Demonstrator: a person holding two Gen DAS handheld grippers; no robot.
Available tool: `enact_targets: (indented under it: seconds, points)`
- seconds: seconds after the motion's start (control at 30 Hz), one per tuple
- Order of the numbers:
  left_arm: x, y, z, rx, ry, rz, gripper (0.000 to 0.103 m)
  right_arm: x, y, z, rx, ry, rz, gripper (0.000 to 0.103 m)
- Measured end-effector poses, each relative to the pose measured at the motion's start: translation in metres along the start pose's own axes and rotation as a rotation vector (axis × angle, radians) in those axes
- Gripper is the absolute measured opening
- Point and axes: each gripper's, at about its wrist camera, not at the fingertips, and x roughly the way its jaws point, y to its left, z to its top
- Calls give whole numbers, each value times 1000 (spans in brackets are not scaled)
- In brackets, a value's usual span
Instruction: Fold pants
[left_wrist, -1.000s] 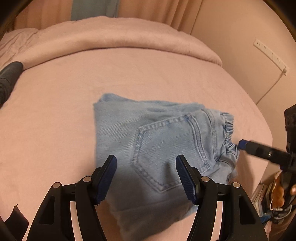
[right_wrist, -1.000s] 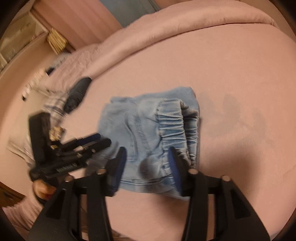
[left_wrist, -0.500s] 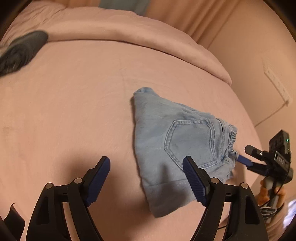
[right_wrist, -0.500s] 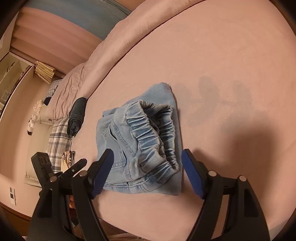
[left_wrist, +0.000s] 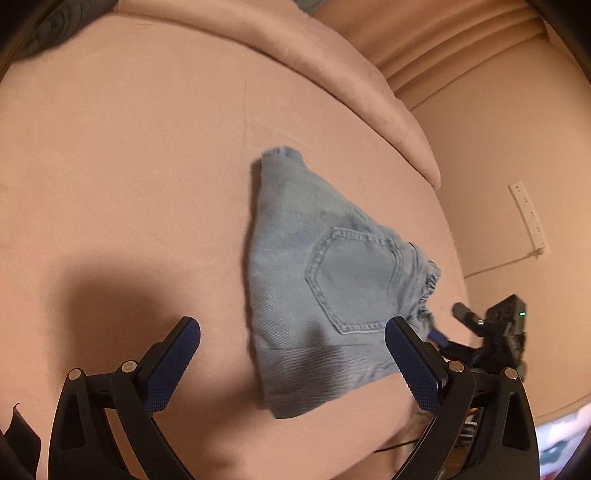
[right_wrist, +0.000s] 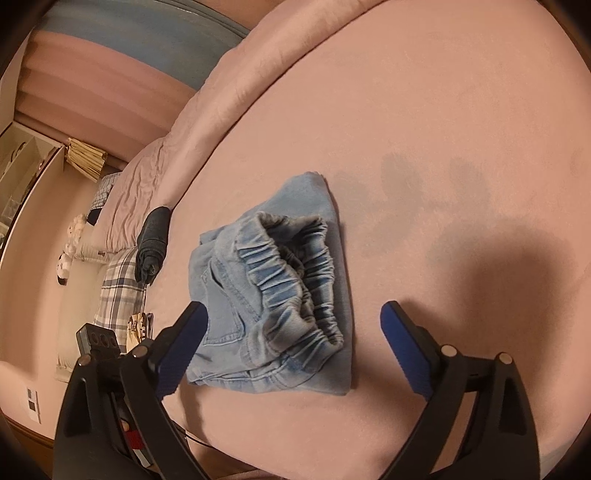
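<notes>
Low in the left wrist view, the left tool (left_wrist: 291, 345) hangs above the bed with its black arms and blue-padded fingers (left_wrist: 410, 363) spread wide, gripping nothing. Its left pad floats over bare sheet; its right pad overlaps the near right corner of the folded light-blue denim pants (left_wrist: 325, 280), though contact cannot be judged. The right tool (right_wrist: 293, 332) is likewise spread wide and empty, its two blue pads flanking the bundle on either side without touching it.

Between and just beyond both tools, the pants lie folded into a compact stack on the pink bed sheet (left_wrist: 129, 166), near the bed's edge. A stitched back pocket (left_wrist: 351, 284) faces up, and the gathered elastic waistband (right_wrist: 295, 266) sits on top at the end facing the right tool. The right tool also shows at the right edge of the left view (left_wrist: 448, 325), just beside the waistband.

Farther out, a rolled dark garment (right_wrist: 153, 240) rests near the folded-back pink duvet (right_wrist: 221, 110), with a plaid pillow (right_wrist: 120, 288) beside it.
</notes>
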Motion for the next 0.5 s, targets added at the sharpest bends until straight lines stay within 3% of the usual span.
enact_targets:
  seconds: [0.1, 0.2, 0.33, 0.43, 0.5]
  points:
    - [2, 5, 0, -55, 14, -28, 100, 2, -2, 0, 13, 5, -4, 95]
    - [-5, 2, -9, -5, -13, -12, 100, -10, 22, 0, -97, -37, -23, 96]
    - [-9, -29, -37, 271, -27, 58, 100, -4, 83, 1, -346, 4, 23, 96]
    - [-10, -42, -55, 438, -57, 127, 99, 30, 123, 6, -498, 76, -10, 95]
    - [-10, -47, -65, 529, -76, 172, 90, 61, 145, 8, -566, 142, -26, 92]
